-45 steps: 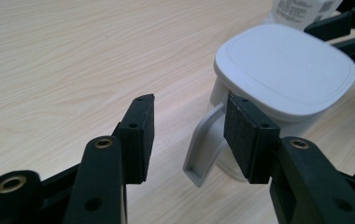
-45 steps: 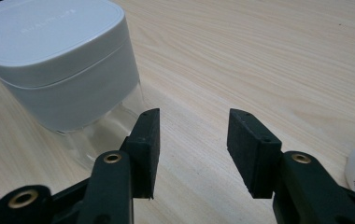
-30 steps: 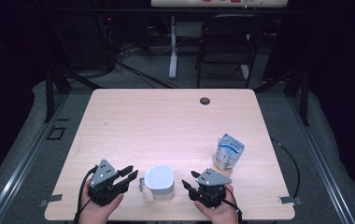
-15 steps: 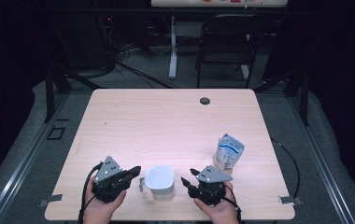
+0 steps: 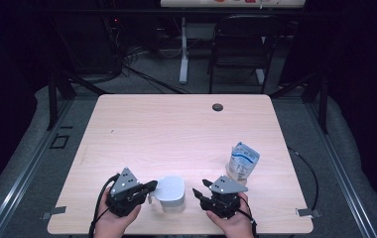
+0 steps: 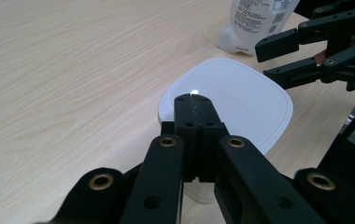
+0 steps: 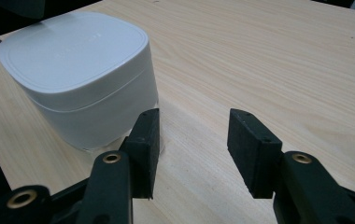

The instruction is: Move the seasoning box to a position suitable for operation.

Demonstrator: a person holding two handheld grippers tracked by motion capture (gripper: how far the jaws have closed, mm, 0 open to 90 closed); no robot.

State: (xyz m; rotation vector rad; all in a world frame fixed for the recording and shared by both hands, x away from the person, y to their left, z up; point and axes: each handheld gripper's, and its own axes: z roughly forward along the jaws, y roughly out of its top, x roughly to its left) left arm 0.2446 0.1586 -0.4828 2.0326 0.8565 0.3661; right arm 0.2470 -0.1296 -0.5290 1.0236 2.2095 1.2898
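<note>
A white rounded-square container (image 5: 170, 191) with its lid on stands near the table's front edge, between both grippers. My left gripper (image 5: 152, 186) sits at the container's left side with its jaws pressed together. In the left gripper view its tips (image 6: 193, 100) rest at the near rim of the lid (image 6: 241, 100); I cannot tell whether anything thin is pinched. My right gripper (image 5: 200, 188) stands open just right of the container, apart from it. In the right gripper view only bare table lies between the two pads (image 7: 194, 144), with the container (image 7: 73, 60) to their left.
A white and blue pouch (image 5: 243, 161) stands upright to the right of the right gripper, also seen in the left gripper view (image 6: 255, 21). The wooden table (image 5: 176, 129) has a dark cable hole (image 5: 218, 107) near its far edge. A chair (image 5: 238, 44) stands beyond it.
The left gripper's jaws have gone from apart to closed at the container's left rim. The right gripper and the container have not moved.
</note>
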